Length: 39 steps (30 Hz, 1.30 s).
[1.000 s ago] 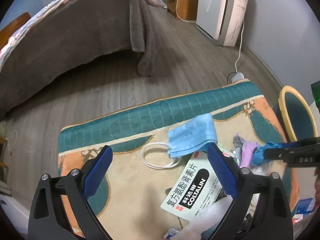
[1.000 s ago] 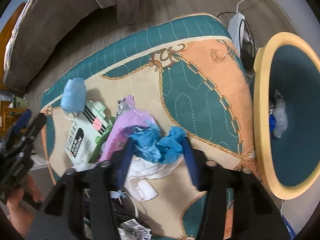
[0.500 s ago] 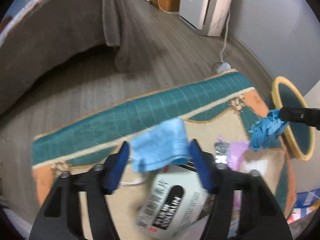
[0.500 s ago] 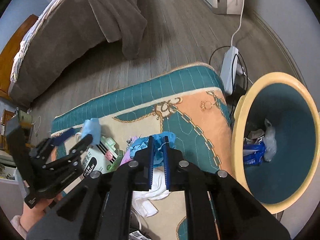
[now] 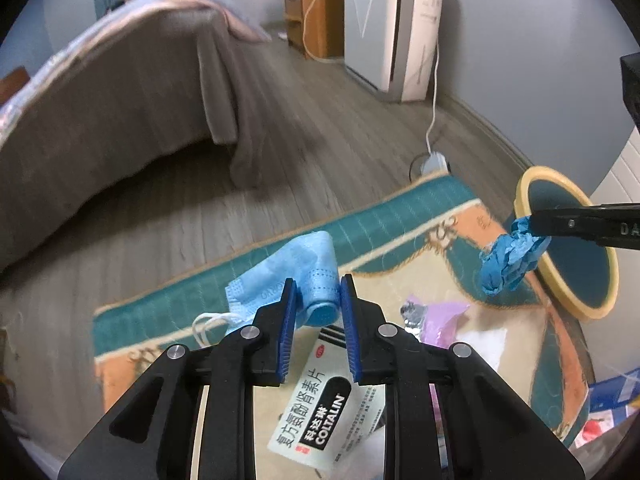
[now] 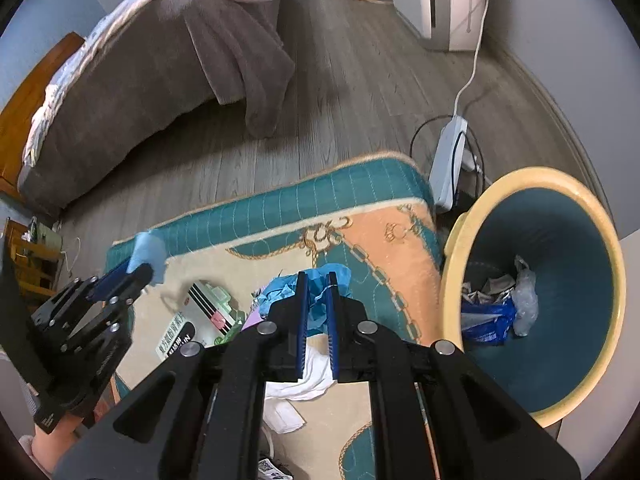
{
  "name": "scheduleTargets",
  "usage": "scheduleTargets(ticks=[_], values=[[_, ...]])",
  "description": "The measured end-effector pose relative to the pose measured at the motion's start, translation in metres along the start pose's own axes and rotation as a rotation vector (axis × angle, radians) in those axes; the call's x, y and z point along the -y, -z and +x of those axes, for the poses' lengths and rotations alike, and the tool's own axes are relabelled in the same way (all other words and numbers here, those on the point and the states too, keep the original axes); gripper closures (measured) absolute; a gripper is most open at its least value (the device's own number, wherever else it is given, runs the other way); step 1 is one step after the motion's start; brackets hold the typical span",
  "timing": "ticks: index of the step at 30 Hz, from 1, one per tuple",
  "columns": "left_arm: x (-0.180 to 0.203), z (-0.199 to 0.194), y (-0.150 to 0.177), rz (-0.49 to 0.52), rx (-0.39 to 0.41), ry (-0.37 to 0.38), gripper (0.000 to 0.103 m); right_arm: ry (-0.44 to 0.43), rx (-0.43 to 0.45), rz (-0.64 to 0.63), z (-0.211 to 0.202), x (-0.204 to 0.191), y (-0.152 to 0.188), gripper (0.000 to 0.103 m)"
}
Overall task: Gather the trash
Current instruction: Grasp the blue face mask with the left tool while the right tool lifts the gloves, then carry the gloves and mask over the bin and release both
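Observation:
In the left wrist view my left gripper [image 5: 318, 300] has its jaws closing on a light blue face mask [image 5: 296, 268]. The pads pinch its rolled lower end and it hangs off the rug, its white ear loops [image 5: 208, 324] trailing. The right wrist view shows the same grip at far left, left gripper [image 6: 138, 274] and mask [image 6: 148, 250]. My right gripper [image 6: 316, 292] is shut on a crumpled blue wad [image 6: 280, 294], held above the rug. From the left wrist view the wad [image 5: 508, 256] hangs beside the yellow-rimmed teal bin [image 5: 524, 184].
The bin [image 6: 452, 248] holds several scraps. On the patterned rug [image 6: 384, 248] lie a white medicine box [image 5: 320, 412], a purple wrapper [image 5: 440, 316] and white tissue [image 6: 296, 388]. A power strip [image 6: 450, 160] lies behind the rug. A bed with a grey blanket [image 5: 120, 112] stands at left.
My left jaws went from wide open around the mask to pinching it and lifting it. The right jaws shut on the blue wad and raised it off the rug toward the bin.

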<state>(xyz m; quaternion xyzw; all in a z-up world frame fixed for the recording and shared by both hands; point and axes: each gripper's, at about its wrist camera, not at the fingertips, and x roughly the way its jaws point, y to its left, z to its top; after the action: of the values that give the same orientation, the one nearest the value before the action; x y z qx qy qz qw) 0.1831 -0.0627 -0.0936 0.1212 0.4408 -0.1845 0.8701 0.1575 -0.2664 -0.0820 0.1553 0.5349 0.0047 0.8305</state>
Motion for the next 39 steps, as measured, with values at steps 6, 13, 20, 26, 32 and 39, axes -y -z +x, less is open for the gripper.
scheduleTargets(ticks=[6,13,20,26,32,39], values=[[0.007,-0.038,-0.008,-0.03,0.081,0.029,0.08,-0.001,0.063,0.001,-0.028,0.009,0.001,0.095],[0.033,-0.069,-0.01,-0.009,0.134,0.065,0.08,0.032,0.1,-0.008,-0.054,0.025,0.009,0.095],[0.063,-0.085,-0.002,0.009,0.138,0.113,0.08,0.052,0.133,0.032,-0.082,0.049,0.009,0.095],[0.092,-0.09,0.008,0.057,0.127,0.114,0.08,0.082,0.152,0.042,-0.097,0.069,0.012,0.095],[0.113,-0.102,0.005,0.062,0.147,0.123,0.08,0.089,0.151,0.062,-0.099,0.085,0.014,0.095],[0.139,-0.112,0.006,0.089,0.156,0.146,0.08,0.072,0.152,0.096,-0.1,0.102,0.014,0.095]])
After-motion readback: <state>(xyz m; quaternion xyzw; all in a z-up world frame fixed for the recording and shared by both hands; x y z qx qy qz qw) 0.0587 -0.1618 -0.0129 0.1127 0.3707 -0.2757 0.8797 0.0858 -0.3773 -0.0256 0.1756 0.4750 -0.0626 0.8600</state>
